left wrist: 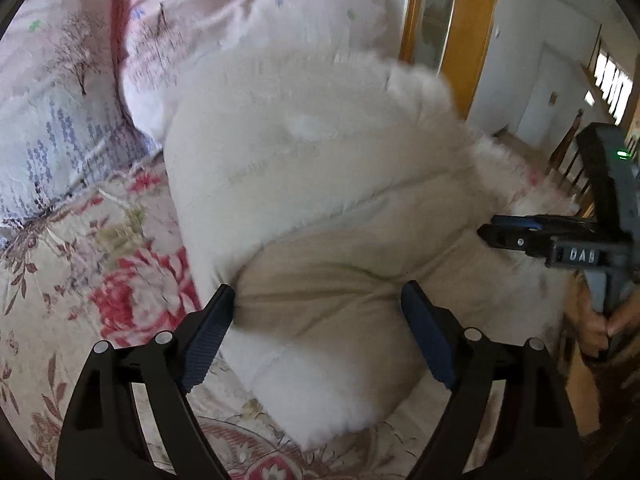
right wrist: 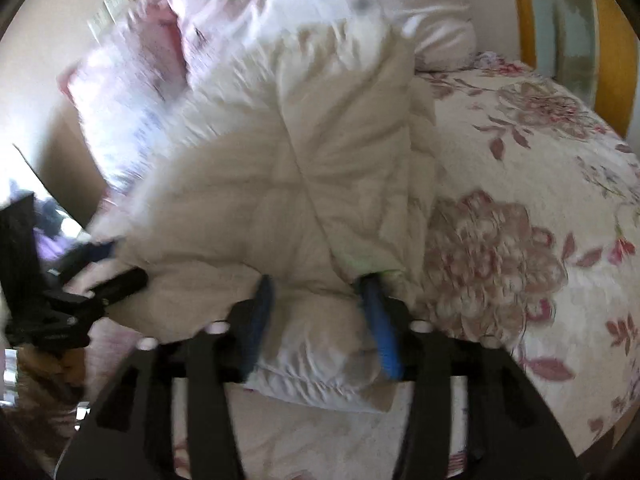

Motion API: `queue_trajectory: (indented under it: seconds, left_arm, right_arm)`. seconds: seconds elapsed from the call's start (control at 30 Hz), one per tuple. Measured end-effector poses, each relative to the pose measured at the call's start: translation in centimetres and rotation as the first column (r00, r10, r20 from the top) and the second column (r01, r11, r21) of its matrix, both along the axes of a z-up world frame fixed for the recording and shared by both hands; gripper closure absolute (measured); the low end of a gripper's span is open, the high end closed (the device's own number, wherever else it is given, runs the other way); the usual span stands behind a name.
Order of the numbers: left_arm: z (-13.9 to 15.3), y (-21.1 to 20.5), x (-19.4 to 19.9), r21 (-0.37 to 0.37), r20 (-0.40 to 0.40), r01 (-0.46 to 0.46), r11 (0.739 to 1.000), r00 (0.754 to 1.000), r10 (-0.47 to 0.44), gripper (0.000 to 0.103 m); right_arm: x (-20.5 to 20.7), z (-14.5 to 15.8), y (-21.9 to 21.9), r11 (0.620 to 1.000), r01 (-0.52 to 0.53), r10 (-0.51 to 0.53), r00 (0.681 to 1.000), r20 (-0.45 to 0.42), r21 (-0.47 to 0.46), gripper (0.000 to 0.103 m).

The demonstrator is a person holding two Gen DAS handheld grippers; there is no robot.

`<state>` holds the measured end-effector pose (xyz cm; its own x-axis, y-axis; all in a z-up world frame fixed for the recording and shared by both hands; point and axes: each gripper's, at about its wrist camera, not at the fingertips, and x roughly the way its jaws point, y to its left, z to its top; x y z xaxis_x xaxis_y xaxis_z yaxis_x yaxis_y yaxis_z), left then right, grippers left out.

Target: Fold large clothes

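A bulky cream padded coat with white fur trim lies bunched on the floral bedspread. My left gripper has its jaws wide apart around a thick fold of the coat's beige part. My right gripper has its jaws closed in on a padded fold of the coat, pinching it. The right gripper also shows in the left wrist view at the coat's right edge. The left gripper shows at the left of the right wrist view. The right view is blurred.
Pink and white printed pillows are piled at the head of the bed behind the coat. A wooden door frame and a stair railing stand to the right. The bedspread stretches to the right of the coat.
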<state>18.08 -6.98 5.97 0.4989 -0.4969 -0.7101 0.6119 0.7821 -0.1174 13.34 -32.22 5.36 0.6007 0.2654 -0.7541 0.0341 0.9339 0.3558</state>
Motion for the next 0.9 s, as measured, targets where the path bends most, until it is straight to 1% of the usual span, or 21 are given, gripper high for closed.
queue_trajectory:
  seconds: [0.03,0.07,0.13,0.2,0.3,0.33,0.4,0.43,0.53,0.57,0.7,0.9]
  left_arm:
    - [0.8,0.5,0.2,-0.020,0.015,-0.013,1.000,1.000,0.013,0.017]
    - [1.4,1.0,0.6,-0.033,0.031,-0.036,0.999,0.999,0.037,0.017]
    - [2.6,2.0,2.3,-0.052,0.054,-0.106,0.993,0.993,0.109,0.017]
    - [2.9,2.3,4.3,-0.058,0.049,-0.173,0.983,0.983,0.176,0.017]
    - [2.5,2.2,7.0,-0.042,0.022,-0.233,0.972,0.972,0.234,0.017]
    - [2.3,2.0,7.6,-0.035,0.015,-0.244,0.969,0.969,0.245,0.017]
    - [1.9,1.7,8.6,-0.041,-0.016,-0.260,0.965,0.966,0.259,0.017]
    - [1.7,1.7,9.0,-0.047,-0.029,-0.266,0.963,0.964,0.265,0.017]
    - [1.2,1.3,9.6,-0.054,-0.045,-0.267,0.962,0.963,0.265,0.017]
    - [1.0,1.1,9.7,-0.052,-0.047,-0.264,0.963,0.964,0.262,0.017]
    - [0.5,0.5,10.1,-0.049,-0.054,-0.243,0.969,0.969,0.240,0.017]
    - [-0.4,-0.1,10.7,-0.041,-0.068,-0.223,0.974,0.973,0.220,0.015]
  right_arm:
    - [0.4,1.6,-1.3,0.999,0.030,-0.032,0.998,0.049,0.040,0.029]
    - [0.9,2.6,-2.3,0.996,0.064,-0.069,0.994,0.081,0.059,0.021]
    - [2.8,4.0,-4.5,0.984,0.125,-0.139,0.984,0.109,0.129,0.019]
    - [5.5,4.3,-6.2,0.967,0.174,-0.195,0.975,0.104,0.186,0.019]
    - [9.1,4.1,-7.0,0.956,0.217,-0.237,0.968,0.084,0.197,0.022]
    - [10.2,3.8,-7.0,0.956,0.216,-0.235,0.969,0.079,0.197,0.028]
    - [11.8,3.1,-6.6,0.962,0.215,-0.229,0.971,0.064,0.166,0.054]
    - [12.2,2.6,-6.7,0.962,0.228,-0.237,0.970,0.048,0.149,0.080]
    - [11.9,1.3,-7.1,0.951,0.269,-0.276,0.961,0.031,0.150,0.088]
    - [11.7,1.0,-7.2,0.949,0.282,-0.289,0.957,0.030,0.138,0.088]
    - [12.0,-0.8,-7.4,0.943,0.320,-0.319,0.947,-0.024,0.094,0.088]
    - [12.7,-2.3,-7.2,0.941,0.334,-0.331,0.942,-0.061,0.054,0.087]
